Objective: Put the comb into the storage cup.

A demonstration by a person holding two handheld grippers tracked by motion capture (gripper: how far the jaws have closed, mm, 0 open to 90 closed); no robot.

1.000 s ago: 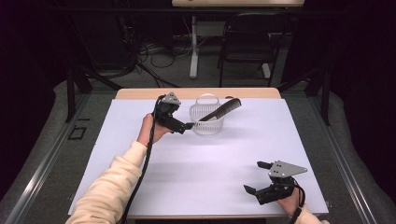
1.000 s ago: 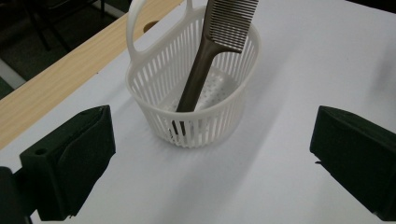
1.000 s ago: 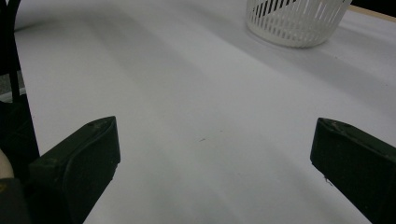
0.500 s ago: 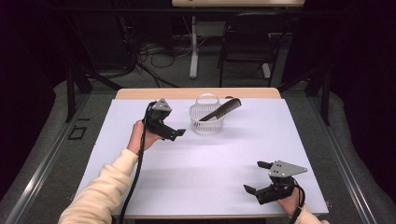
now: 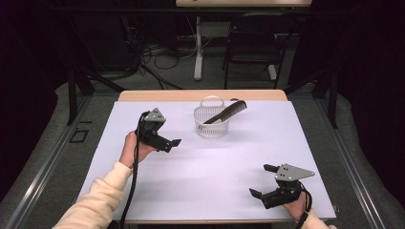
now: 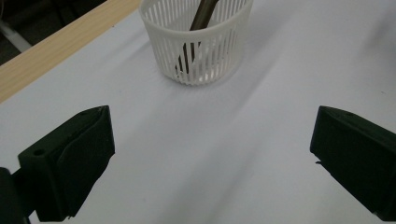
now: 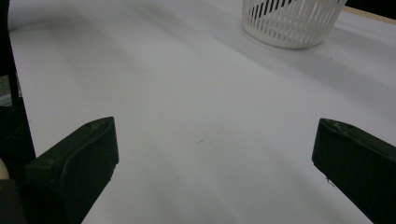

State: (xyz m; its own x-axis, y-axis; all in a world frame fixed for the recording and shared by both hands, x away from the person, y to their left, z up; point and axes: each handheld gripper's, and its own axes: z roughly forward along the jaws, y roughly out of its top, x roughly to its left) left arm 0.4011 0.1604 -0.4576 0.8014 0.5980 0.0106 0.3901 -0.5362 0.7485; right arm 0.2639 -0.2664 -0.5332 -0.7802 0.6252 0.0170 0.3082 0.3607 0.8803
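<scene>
Comb: we see the comb (image 5: pixel 225 112) standing tilted in the basket (image 5: pixel 211 128), its upper end leaning over the rim.
Progress: we judge the placing done; only drawing both hands clear looks left.
Left gripper (image 5: pixel 173 142): near the basket, to its left, fingers (image 6: pixel 70 161) spread wide and empty above the white surface (image 5: pixel 215 167).
Right gripper (image 5: pixel 263 181): well apart from the basket, toward us, fingers (image 7: pixel 74 163) wide open, holding nothing.
</scene>
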